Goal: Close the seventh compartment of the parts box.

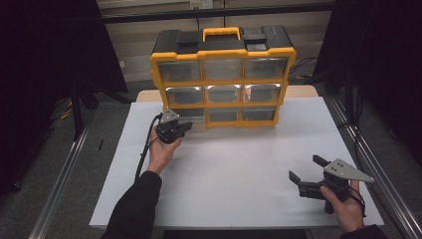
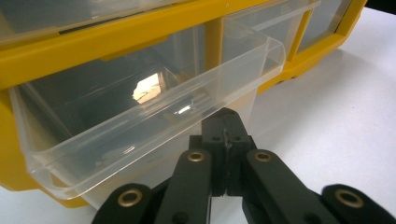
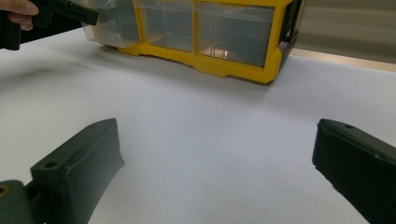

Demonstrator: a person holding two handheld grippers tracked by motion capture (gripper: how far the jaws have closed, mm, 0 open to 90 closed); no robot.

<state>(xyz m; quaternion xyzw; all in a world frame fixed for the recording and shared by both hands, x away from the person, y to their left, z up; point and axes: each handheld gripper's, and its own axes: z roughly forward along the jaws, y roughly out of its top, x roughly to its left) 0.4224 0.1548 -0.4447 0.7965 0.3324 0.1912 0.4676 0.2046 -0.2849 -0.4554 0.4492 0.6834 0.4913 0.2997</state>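
Bottom left: clear drawer point(image 2: 140, 112), pulled out.

Clear, glossy plastic on the drawer point(image 2: 140, 116), catching glints along its smooth lip, set in a cabinet point(image 1: 223, 74) of yellow plastic with a soft sheen (black matt top). At six o'clock in the left gripper view, the left gripper point(image 2: 226, 140) shows matt black plastic with brass-looking rivets. The table point(image 1: 239, 169) looks smooth, matt white.
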